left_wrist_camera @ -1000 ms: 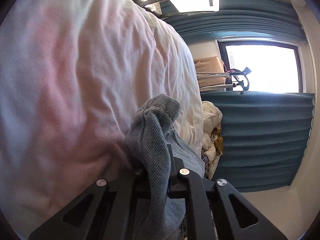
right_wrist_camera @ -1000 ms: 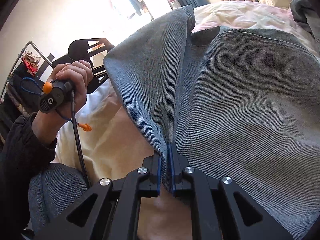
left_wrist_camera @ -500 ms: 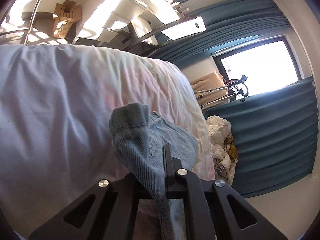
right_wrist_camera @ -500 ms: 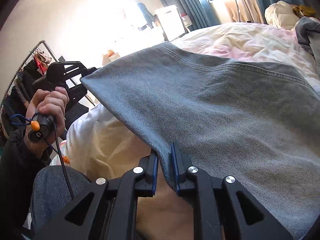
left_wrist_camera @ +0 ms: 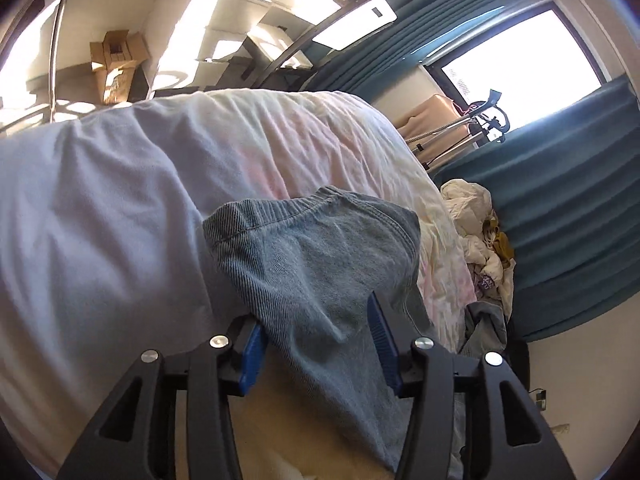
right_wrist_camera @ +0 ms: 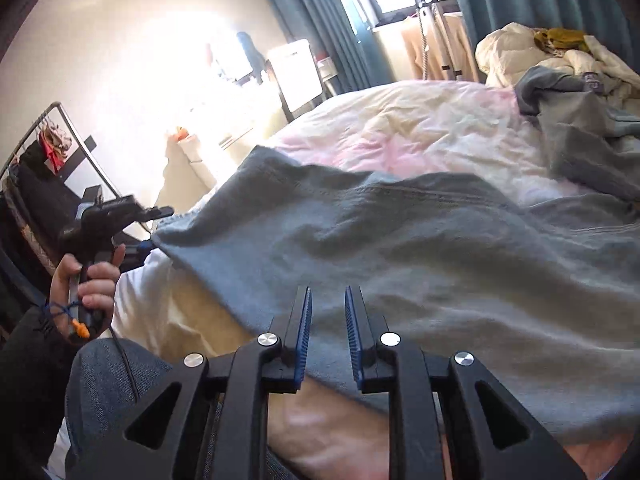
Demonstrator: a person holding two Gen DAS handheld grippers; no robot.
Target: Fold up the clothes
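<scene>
A blue-grey denim garment (right_wrist_camera: 440, 264) lies spread over the bed, filling the centre and right of the right wrist view; its hemmed corner (left_wrist_camera: 316, 248) rises through the middle of the left wrist view, draped between the fingers there. The left gripper (left_wrist_camera: 318, 332) stands wide, blue pads well apart, the denim passing loosely through the gap — no pad visibly presses it. The right gripper (right_wrist_camera: 328, 328) is parted to a narrow gap, its tips over the near edge of the denim and closed on nothing. At the left of the right wrist view a hand (right_wrist_camera: 90, 280) holds the other gripper's handle. Under the garment lies a white and pink duvet (left_wrist_camera: 140, 208). A heap of cream clothes (right_wrist_camera: 556, 56) sits upper right, teal curtains (left_wrist_camera: 560, 216) behind — a bright window (left_wrist_camera: 516, 48) above.
</scene>
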